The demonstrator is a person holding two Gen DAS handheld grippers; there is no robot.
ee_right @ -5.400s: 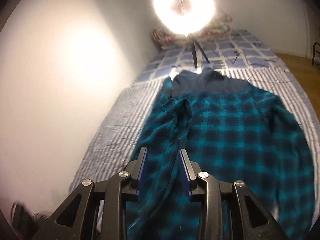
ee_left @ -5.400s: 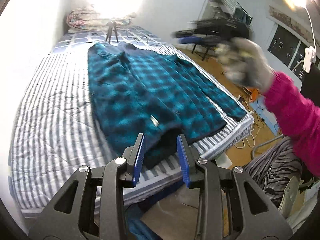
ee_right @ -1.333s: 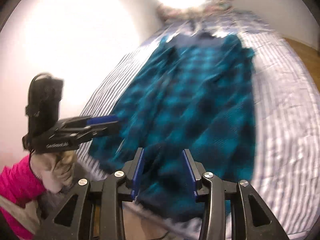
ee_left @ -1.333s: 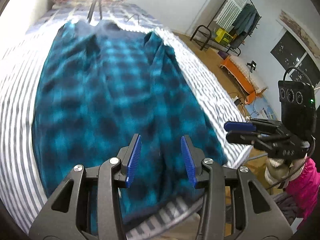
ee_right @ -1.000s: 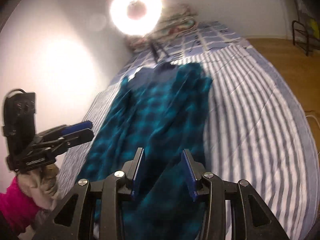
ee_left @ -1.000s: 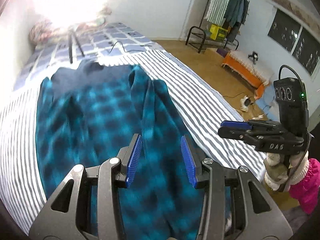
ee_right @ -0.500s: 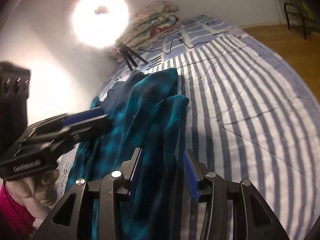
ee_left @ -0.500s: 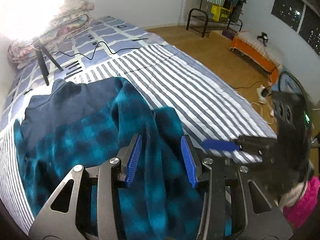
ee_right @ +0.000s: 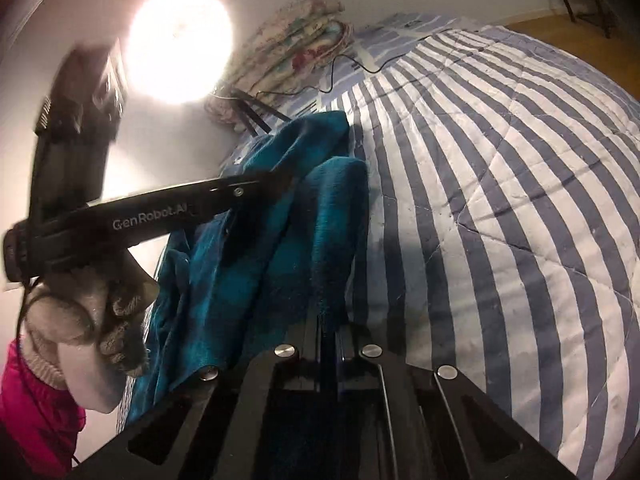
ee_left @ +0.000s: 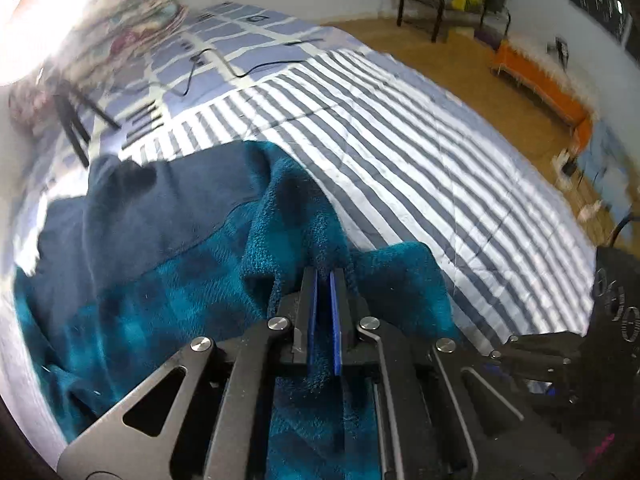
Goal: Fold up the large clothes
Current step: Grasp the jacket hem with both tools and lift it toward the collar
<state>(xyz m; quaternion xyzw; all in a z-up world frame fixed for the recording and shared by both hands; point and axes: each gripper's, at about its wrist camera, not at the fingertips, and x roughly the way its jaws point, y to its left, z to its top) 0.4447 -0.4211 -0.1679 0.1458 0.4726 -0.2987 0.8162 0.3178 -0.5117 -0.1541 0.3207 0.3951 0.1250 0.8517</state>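
Note:
A large teal plaid fleece shirt (ee_left: 168, 280) with a navy yoke lies on the striped bed. My left gripper (ee_left: 323, 280) is shut on a raised fold along the shirt's right edge. My right gripper (ee_right: 329, 330) is shut on the same edge of the shirt (ee_right: 280, 248), a little nearer the bed's foot. The left gripper (ee_right: 280, 178) shows in the right wrist view, pinching the cloth further up. The right gripper's body shows at the lower right of the left wrist view (ee_left: 560, 364).
The blue and white striped bed cover (ee_left: 420, 160) spreads to the right of the shirt. A ring light (ee_right: 180, 40) on a tripod (ee_left: 72, 120), a cable and folded quilts (ee_right: 292, 40) are at the head. A wooden floor and an orange bench (ee_left: 540, 80) lie beyond.
Both grippers moved up the bed to the shirt's right edge and closed on it. Half a second ago both stood open above the cloth.

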